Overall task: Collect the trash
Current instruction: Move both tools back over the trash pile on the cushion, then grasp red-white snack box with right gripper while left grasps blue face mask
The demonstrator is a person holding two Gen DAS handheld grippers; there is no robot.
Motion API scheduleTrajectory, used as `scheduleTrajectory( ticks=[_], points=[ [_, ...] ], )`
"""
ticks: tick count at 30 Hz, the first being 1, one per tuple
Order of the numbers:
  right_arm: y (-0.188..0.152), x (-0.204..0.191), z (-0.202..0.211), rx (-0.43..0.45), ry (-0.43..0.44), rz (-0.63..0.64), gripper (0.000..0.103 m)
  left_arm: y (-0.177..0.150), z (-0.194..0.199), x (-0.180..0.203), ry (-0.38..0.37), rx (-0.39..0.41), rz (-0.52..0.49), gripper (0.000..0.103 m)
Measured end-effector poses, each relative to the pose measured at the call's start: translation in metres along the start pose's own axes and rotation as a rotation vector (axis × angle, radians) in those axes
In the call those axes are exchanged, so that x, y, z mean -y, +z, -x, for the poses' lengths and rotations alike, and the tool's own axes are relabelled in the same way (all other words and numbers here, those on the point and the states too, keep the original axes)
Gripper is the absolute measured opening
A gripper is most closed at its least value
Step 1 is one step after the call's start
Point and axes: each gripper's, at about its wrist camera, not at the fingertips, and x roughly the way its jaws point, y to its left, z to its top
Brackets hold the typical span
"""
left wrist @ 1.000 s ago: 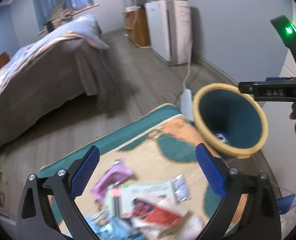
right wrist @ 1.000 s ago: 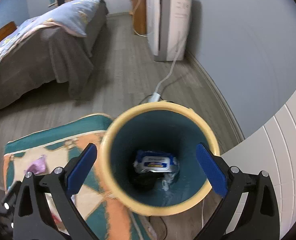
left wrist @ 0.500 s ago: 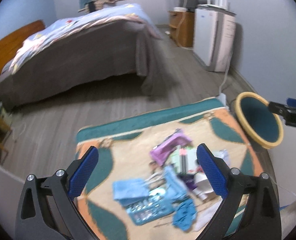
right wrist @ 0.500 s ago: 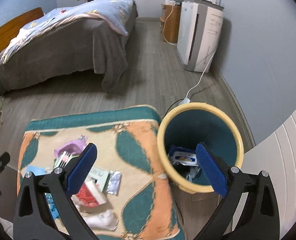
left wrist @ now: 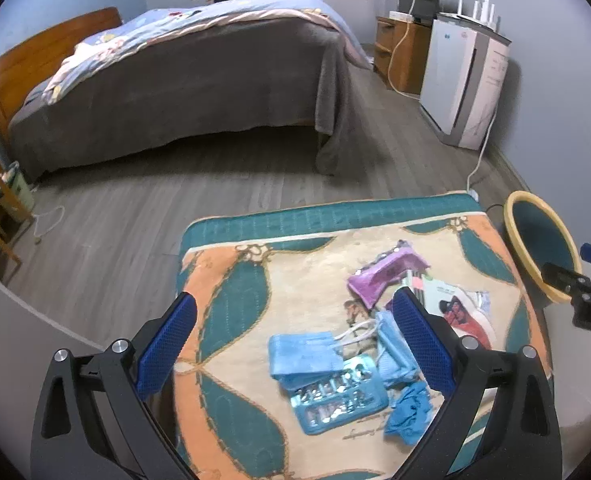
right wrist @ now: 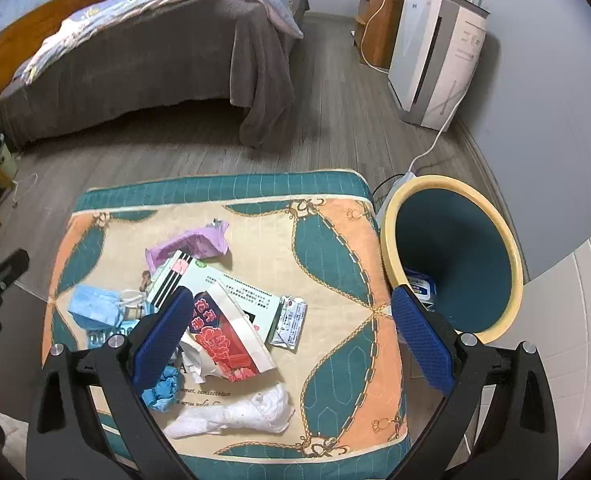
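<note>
Tongs left (left wrist: 293, 344) and right (right wrist: 291, 334) apart, empty; litter mid-mat (right wrist: 335, 240); bin (right wrist: 511, 256) touching right edge.

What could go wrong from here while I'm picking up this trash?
1. The litter overlaps: closing on the red box may drag the leaflet or foil sachet off the cushion.
2. The bin stands beside the cushion edge, so a swinging right hand-held gripper might knock it.
3. The limp tissue lies near the front edge and could slip off.

Only legible bit: "amet, consectetur" printed on the patterned cloth (right wrist: 199, 392), just left of the white crumpled tissue (right wrist: 235, 414). Box print too tiny.
</note>
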Motion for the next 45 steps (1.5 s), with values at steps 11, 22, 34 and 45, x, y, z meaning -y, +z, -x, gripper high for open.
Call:
scheduleTrajectory(
  ticks=[11, 22, 34, 45],
  points=[
    [0.001, 0.0, -0.034, -0.05, -0.02, 0.021, 0.097, -0.004, -0.024, -0.025, 0.049, -0.069, 0.07, 0.097],
    [-0.008, -0.025, -0.059, -0.149, 0.089, 0.037, 0.097, -0.01, -0.047, -0.025, 0.085, -0.146, 0.034, 0.097],
    [-0.04, -0.072, -0.086, -0.306, 0.173, 0.238, 0.048, -0.02, -0.063, -0.016, 0.072, -0.204, -0.025, 0.097],
    [-0.021, -0.057, -0.065, -0.224, 0.208, 0.185, 0.011, -0.04, -0.1, 0.0, 0.039, -0.324, -0.092, 0.081]
  ],
)
